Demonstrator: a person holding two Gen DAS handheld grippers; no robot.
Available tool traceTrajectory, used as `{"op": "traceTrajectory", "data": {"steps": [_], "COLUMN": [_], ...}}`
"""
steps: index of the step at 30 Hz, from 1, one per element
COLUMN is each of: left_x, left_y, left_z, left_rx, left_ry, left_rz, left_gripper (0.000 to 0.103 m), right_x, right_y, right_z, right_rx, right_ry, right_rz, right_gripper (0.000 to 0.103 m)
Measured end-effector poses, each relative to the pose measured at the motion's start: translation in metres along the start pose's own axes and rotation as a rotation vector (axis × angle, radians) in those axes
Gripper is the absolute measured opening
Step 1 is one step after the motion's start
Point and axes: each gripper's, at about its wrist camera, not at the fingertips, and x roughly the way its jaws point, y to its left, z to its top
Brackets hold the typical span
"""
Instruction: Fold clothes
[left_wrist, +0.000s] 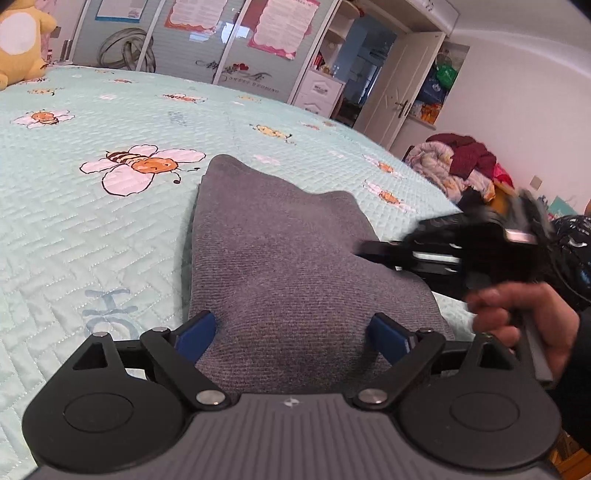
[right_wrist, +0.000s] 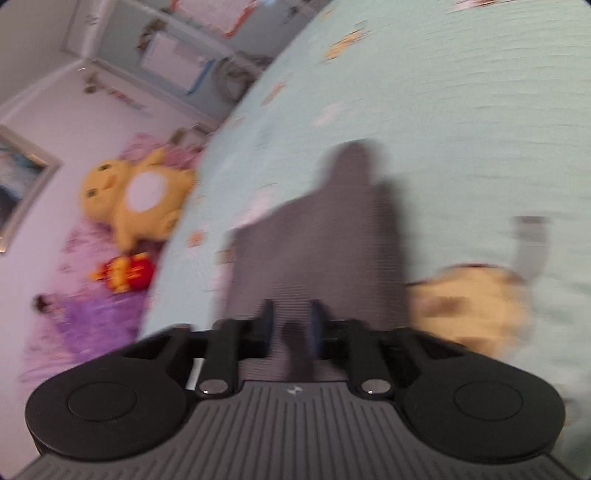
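Left wrist view: left claw (left_wrist: 291, 332) spread wide, blue pads either side of the grey garment (left_wrist: 280, 266), which lies on the mint bee-print bedspread (left_wrist: 74, 206). Right claw (left_wrist: 373, 254) enters from the right, tips at the garment's right edge; a hand (left_wrist: 524, 317) holds it. Clothes pile (left_wrist: 458, 166) far right.

Right wrist view: heavy blur. Right claw (right_wrist: 291, 325) narrowed onto a fold of the grey garment (right_wrist: 321, 240). Yellow plush toy (right_wrist: 136, 199) far left.
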Motion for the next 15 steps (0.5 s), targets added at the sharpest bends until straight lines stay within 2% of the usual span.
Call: {"op": "traceTrajectory", "data": {"steps": [2,3,5,9,10,12,13,14,15], "left_x": [0.000,0.001,0.002,0.006,0.006,0.008,0.008,0.008,0.009], "left_y": [-0.002,-0.003,-0.005,-0.010,-0.013,-0.017,-0.019,-0.020,-0.021], "left_z": [0.005,0.007,0.009,0.012,0.012,0.012,0.013,0.014,0.014], "left_rx": [-0.004,-0.003,0.000,0.004,0.014,0.037,0.045,0.049,0.049], "left_ry": [0.036,0.050,0.074,0.107,0.114,0.129,0.133,0.139,0.143], "left_rz": [0.012,0.018,0.031,0.065,0.073,0.089,0.095,0.101,0.106], "left_gripper": [0.095,0.095,0.096,0.098,0.098,0.100,0.101,0.101,0.102], "right_x": [-0.020,-0.031,-0.051,-0.092,-0.092,-0.092,-0.093,-0.093,-0.098], "right_y": [0.006,0.009,0.014,0.025,0.025,0.008,-0.001,-0.010,-0.016], "right_z": [-0.015,-0.022,-0.036,-0.066,-0.073,-0.082,-0.086,-0.090,-0.090], "right_rx": [-0.066,-0.099,-0.166,-0.297,-0.319,-0.306,-0.300,-0.293,-0.261], "right_ry": [0.004,0.006,0.009,0.018,0.042,0.055,0.062,0.068,0.060], "right_rz": [-0.027,-0.040,-0.067,-0.121,-0.151,-0.221,-0.257,-0.290,-0.282], "right_gripper": [0.000,0.012,0.027,0.028,0.028,0.028,0.032,0.046,0.048]}}
